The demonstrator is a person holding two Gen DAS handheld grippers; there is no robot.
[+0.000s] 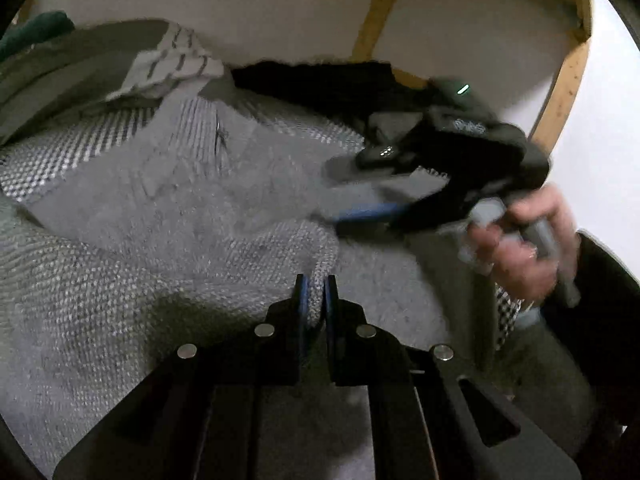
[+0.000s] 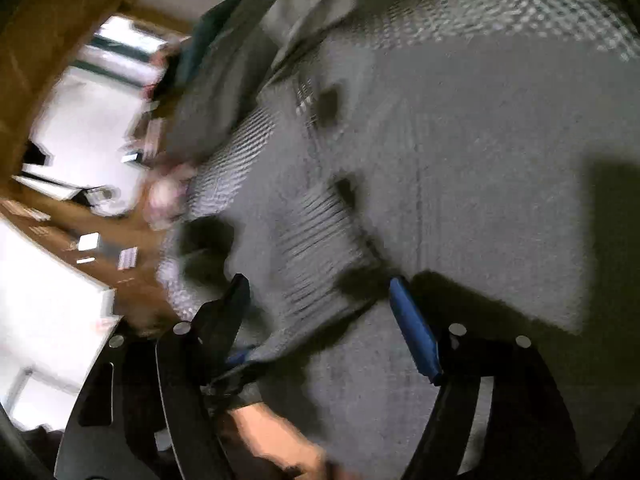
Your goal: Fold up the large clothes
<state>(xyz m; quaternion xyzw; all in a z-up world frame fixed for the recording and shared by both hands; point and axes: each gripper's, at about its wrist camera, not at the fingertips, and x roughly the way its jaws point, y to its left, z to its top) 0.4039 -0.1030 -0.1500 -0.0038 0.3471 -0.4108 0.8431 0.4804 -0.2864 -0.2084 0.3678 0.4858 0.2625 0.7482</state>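
Left gripper (image 1: 316,300): jaws nearly together, clamped on a raised fold of the large grey knitted garment (image 1: 168,240), which lies spread across the surface in front of both tools. Right gripper (image 2: 320,312): blue-padded jaws wide apart, low over the same grey knit (image 2: 460,160), gripping nothing. The person's right hand (image 1: 524,236) grips the handle. A striped cloth (image 1: 172,64) and dark clothing (image 1: 320,84) lie behind; motion blur obscures their edges.
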